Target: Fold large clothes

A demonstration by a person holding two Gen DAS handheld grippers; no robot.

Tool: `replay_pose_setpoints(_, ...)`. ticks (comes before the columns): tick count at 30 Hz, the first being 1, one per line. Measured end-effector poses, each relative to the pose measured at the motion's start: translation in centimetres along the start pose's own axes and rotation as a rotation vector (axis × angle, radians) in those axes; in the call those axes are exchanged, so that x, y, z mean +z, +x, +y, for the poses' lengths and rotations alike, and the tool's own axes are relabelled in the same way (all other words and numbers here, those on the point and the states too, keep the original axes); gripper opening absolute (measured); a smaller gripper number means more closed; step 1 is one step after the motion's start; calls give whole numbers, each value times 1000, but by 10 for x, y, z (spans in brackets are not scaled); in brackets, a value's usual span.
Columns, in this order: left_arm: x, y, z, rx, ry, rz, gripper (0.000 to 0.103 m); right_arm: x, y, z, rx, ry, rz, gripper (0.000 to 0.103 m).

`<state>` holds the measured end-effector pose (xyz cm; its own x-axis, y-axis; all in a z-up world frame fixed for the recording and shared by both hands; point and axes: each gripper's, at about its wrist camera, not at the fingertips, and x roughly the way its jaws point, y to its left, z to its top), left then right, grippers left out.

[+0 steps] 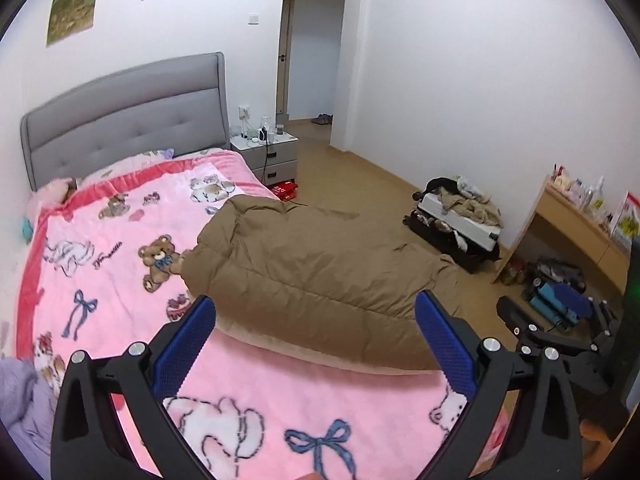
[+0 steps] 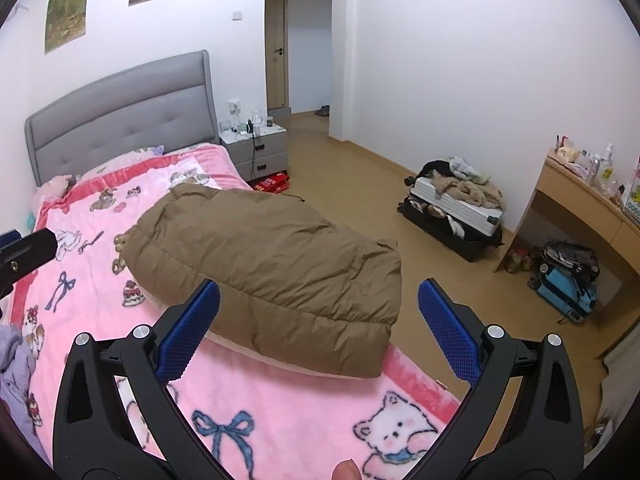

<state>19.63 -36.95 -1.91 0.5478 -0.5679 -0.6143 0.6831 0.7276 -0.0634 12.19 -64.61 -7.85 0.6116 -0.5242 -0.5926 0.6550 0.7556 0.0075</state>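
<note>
Both claws, your left claw (image 1: 316,344) and right claw (image 2: 320,330), were spread wide, empty; the puffy brown jacket (image 2: 272,264) lay near the bed (image 2: 416,368) edge and could slip off.

The bed (image 2: 120,100) carries a pink cartoon-print blanket (image 2: 280,408); on it a folded brown puffer coat (image 2: 272,264) (centre), lavender cloth (image 2: 12,360) at 8 o'clock.
</note>
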Motion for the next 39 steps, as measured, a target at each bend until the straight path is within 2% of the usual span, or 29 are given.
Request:
replay_pose_setpoints(13, -10, 13, -8, -14, -7, 51, 98, -6, 7, -8, -1, 21, 45, 95)
replay_pose_setpoints(23, -13, 19, -8, -11, -7, 59, 98, -10, 8, -4, 2, 13, 61, 95)
replay_pose_setpoints(29, -14, 23, -7, 20, -1, 58, 98, -11, 7, -3, -1, 14, 63, 95)
replay_pose_setpoints(39, -14, 29, -7, 14, 12, 64, 98, -13, 8, -3, -4, 12, 65, 95)
